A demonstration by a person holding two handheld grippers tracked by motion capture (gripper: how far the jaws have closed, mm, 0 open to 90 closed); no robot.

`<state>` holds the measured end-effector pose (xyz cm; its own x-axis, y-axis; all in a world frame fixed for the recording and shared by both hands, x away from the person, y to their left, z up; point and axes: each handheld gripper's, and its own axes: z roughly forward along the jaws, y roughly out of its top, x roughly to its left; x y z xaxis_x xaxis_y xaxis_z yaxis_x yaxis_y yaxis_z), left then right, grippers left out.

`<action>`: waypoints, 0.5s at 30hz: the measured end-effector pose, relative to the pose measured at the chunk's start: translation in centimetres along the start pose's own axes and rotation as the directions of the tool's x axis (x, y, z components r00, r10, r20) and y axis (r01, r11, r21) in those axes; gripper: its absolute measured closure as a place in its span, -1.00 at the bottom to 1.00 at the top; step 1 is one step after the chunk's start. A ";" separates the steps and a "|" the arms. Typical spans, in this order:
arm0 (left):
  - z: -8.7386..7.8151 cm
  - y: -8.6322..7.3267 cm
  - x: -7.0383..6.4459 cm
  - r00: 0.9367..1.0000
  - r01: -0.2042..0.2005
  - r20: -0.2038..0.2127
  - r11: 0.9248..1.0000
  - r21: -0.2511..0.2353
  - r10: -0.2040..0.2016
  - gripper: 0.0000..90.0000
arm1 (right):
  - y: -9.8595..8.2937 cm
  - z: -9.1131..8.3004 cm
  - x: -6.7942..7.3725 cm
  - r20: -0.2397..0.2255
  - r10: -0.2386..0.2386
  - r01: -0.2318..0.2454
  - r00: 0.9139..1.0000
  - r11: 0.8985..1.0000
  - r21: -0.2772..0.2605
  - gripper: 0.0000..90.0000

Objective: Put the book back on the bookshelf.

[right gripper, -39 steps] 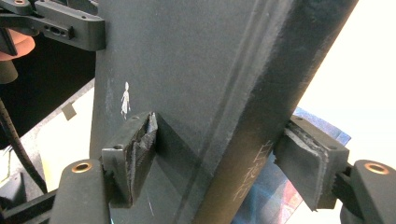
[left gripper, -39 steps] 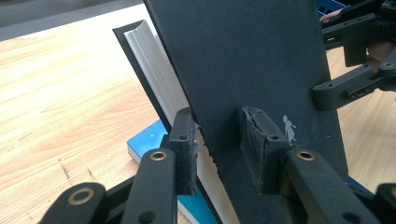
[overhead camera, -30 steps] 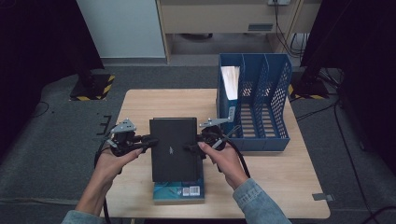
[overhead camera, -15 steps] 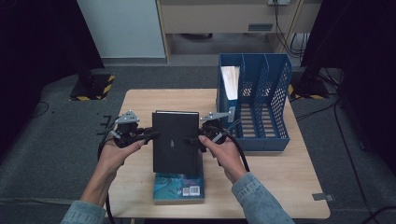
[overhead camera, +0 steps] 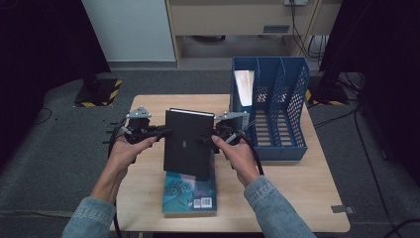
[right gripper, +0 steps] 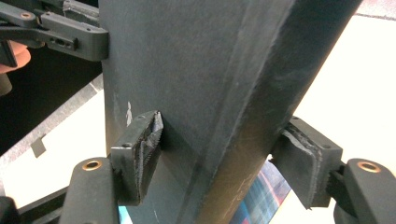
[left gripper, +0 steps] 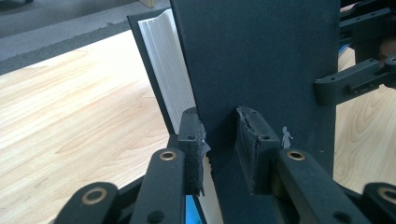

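Since the earlier frame the black book [overhead camera: 188,143] had been tipped up further, from nearly flat toward standing on its lower edge, and had shifted a little toward the upper part of the picture. It stood in the middle of the high view, lifted over a second, blue-covered book [overhead camera: 190,193] lying flat below it near the lower centre.

The left gripper [overhead camera: 159,132] was clamped on the book's left edge; in the left gripper view its pads [left gripper: 251,140] pinched the front cover alone, with the white page block [left gripper: 169,70] outside the grip, so the cover stood slightly apart from the pages. The right gripper [overhead camera: 207,139] was shut on the spine side, its jaws spread wide enough to take the whole thickness of the book [right gripper: 201,84]. Holding both edges likely kept the book from swinging or falling open as it was raised.

The upright pose probably suited the blue file rack [overhead camera: 277,106] at the right centre of the wooden table [overhead camera: 307,198], whose slots take things on edge; its leftmost slot already held a pale item [overhead camera: 243,84].
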<state>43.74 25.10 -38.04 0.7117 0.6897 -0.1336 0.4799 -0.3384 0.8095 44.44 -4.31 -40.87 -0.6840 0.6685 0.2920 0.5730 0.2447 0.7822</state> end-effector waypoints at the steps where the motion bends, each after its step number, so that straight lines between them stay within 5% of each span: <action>1: 0.0 0.0 0.0 1.000 0.000 0.000 1.000 0.000 0.000 0.60 | 0.1 0.0 0.0 0.001 0.006 -0.006 1.000 1.000 -0.005 -0.24; 15: 1.1 1.4 0.7 1.000 -0.004 -0.002 1.000 -0.017 0.004 0.60 | 0.9 0.0 -0.5 0.036 0.004 -0.004 0.999 1.000 -0.006 -0.23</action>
<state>45.47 24.39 -37.65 0.7126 0.6895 -0.1296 0.4685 -0.3301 0.8195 45.35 -4.42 -40.35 -0.6650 0.6941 0.2755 0.5729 0.2376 0.7844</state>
